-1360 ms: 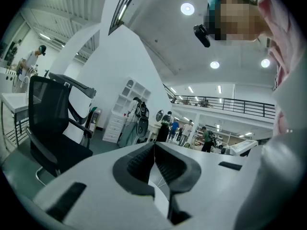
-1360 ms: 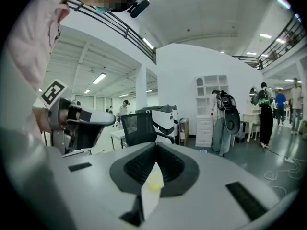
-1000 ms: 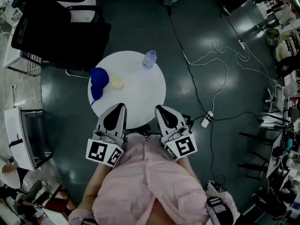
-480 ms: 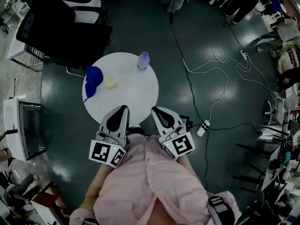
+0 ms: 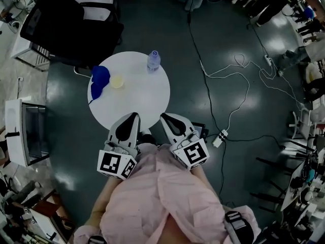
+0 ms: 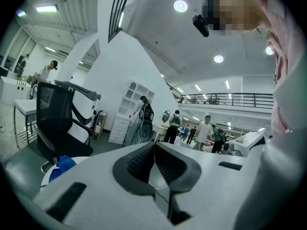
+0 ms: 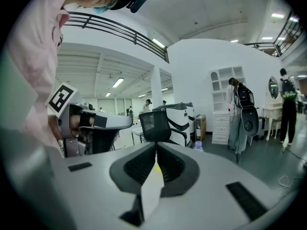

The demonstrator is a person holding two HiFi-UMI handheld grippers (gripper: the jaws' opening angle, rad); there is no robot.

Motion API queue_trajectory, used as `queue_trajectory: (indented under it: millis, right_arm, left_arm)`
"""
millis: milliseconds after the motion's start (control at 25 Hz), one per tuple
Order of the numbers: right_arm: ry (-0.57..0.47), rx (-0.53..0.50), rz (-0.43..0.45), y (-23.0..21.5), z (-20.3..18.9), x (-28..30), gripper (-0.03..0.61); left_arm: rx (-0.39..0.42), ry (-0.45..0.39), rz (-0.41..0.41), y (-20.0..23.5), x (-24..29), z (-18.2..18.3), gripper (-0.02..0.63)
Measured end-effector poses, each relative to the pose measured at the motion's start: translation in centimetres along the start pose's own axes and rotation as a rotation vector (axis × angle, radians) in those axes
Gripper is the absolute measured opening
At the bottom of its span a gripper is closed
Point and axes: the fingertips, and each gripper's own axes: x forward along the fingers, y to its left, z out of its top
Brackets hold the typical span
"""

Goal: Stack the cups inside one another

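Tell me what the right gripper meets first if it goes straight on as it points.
Probably the yellow cup on the white table: it shows just past the shut jaws, though depth is unclear.

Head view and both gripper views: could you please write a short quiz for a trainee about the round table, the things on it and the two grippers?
1. True or false: the left gripper holds a cup.
2. In the head view, which thing on the round white table stands furthest right? A. the clear bottle B. the yellow cup C. the blue item
3. Fill in: the jaws of the right gripper are ____, with nothing between them.

Key: 1. False: its jaws are together and empty, at the table's near edge. 2. A. 3. Shut.
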Motion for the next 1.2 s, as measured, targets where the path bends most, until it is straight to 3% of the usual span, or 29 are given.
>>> queue_trajectory:
  millis: [320, 560, 1200]
  right_arm:
    - [0.027, 0.006, 0.02, -0.1, -0.8, -0.2, 0.034]
    - [-0.013, -0.007, 0.058, 0.5, -0.5, 0.4, 0.034]
    - [0.013, -0.031, 0.079, 2.5, -0.2, 0.2, 0.034]
  left_arm:
    - [-0.021, -0.024, 0.069, 0.8, -1.0, 0.1, 0.02]
    - [-0.024, -0.04, 0.1, 1.3, -1.8, 0.1, 0.02]
    - [-0.021, -0.087, 0.105, 1.0, -3.8, 0.8, 0.02]
